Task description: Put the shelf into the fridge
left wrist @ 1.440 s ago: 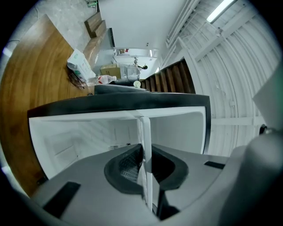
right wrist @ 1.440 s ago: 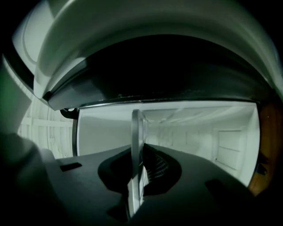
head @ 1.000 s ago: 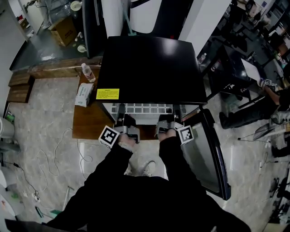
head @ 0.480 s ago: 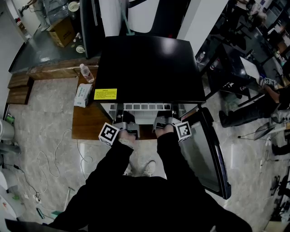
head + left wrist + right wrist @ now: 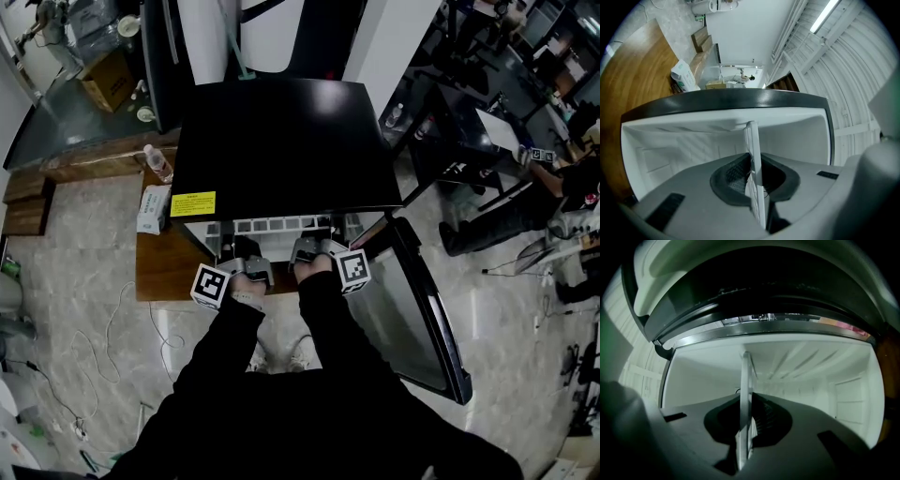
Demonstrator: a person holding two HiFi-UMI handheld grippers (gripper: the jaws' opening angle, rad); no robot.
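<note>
Black long sleeves (image 5: pixel 221 349), grey left claw (image 5: pixel 246 266) and right claw (image 5: pixel 312 250), black-and-white marker cubes (image 5: pixel 210 286), pale shoes (image 5: pixel 301 350)

We see a glossy black top on the fridge (image 5: pixel 281 141), its liner (image 5: pixel 811 376) smooth white plastic. The shelf (image 5: pixel 281 225) looks like white plastic, though we glimpse it only edge-on. The platform (image 5: pixel 164 267) is varnished wood; the floor (image 5: pixel 75 262) is polished, stone-patterned and pale.

I see the fridge (image 5: pixel 281 141) open ahead, its white inner walls (image 5: pixel 670 150) close on either side, with the shelf (image 5: pixel 281 225) spanning the mouth. The open door (image 5: pixel 412 309) walls off the lower right. At left, a wooden platform (image 5: pixel 164 272) bears a tissue box (image 5: pixel 152 208) and bottle (image 5: pixel 157 162).
</note>
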